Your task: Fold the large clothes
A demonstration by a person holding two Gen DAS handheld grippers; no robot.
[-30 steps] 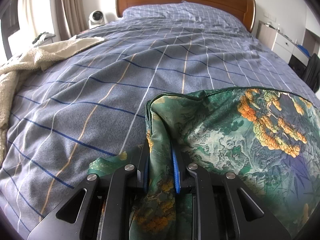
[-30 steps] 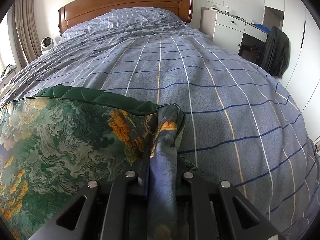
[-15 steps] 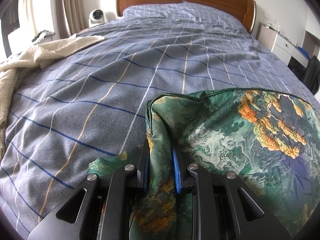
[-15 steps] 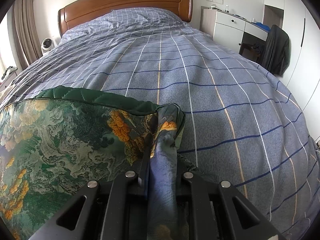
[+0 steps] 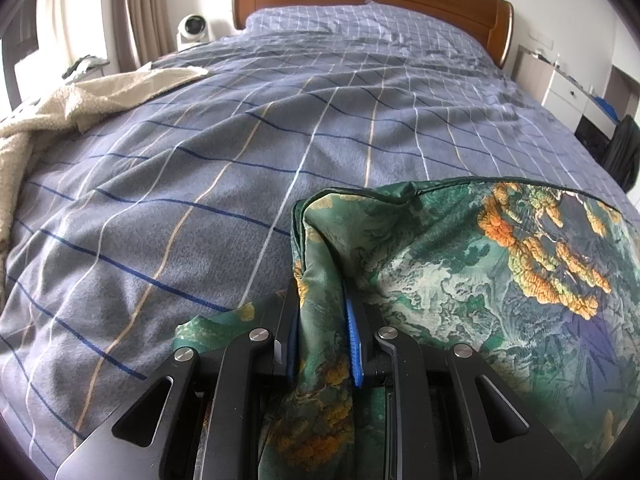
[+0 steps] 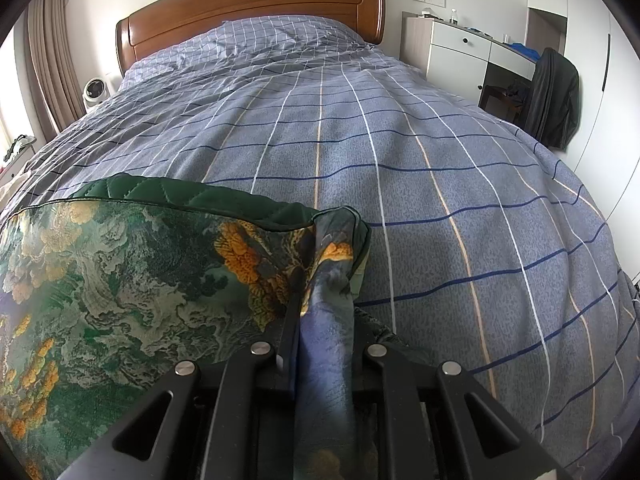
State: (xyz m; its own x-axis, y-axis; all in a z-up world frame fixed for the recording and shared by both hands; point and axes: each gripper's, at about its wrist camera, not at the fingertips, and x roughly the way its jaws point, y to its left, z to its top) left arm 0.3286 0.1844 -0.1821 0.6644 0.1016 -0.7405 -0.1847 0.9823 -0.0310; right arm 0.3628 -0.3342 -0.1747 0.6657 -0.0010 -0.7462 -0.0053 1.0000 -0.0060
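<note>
A large quilted garment [image 5: 500,280] of green fabric printed with orange and pale landscape motifs is held up over the foot end of a bed covered by a grey-blue checked duvet [image 5: 280,140]. The left gripper [image 5: 322,320] is clamped on a bunched corner of that garment, the cloth squeezed between its blue-padded fingers [image 5: 354,344] and trailing down over the black frame. From there the garment's dark piped edge runs away to the right, toward the other hand.

In the right wrist view the right gripper [image 6: 320,320] is likewise pressed together on the opposite corner of the garment [image 6: 120,280], with a twisted fold of purplish cloth pinched between its fingers. The dark green quilted lining [image 6: 192,200] shows along the upper hem, which stretches leftward from this grip. The printed face spreads below that hem, toward the foot of the duvet [image 6: 440,180].

A cream fleece blanket [image 5: 60,112] lies on the duvet's left edge, well apart from the garment. A wooden headboard [image 6: 252,12] stands at the far end of the duvet, beyond a matching checked pillow [image 6: 280,36]. A small white round fan [image 5: 192,28] sits left of the headboard. A white cabinet [image 6: 460,56] stands to the right of the headboard, with a dark jacket [image 6: 554,96] hanging nearby.
</note>
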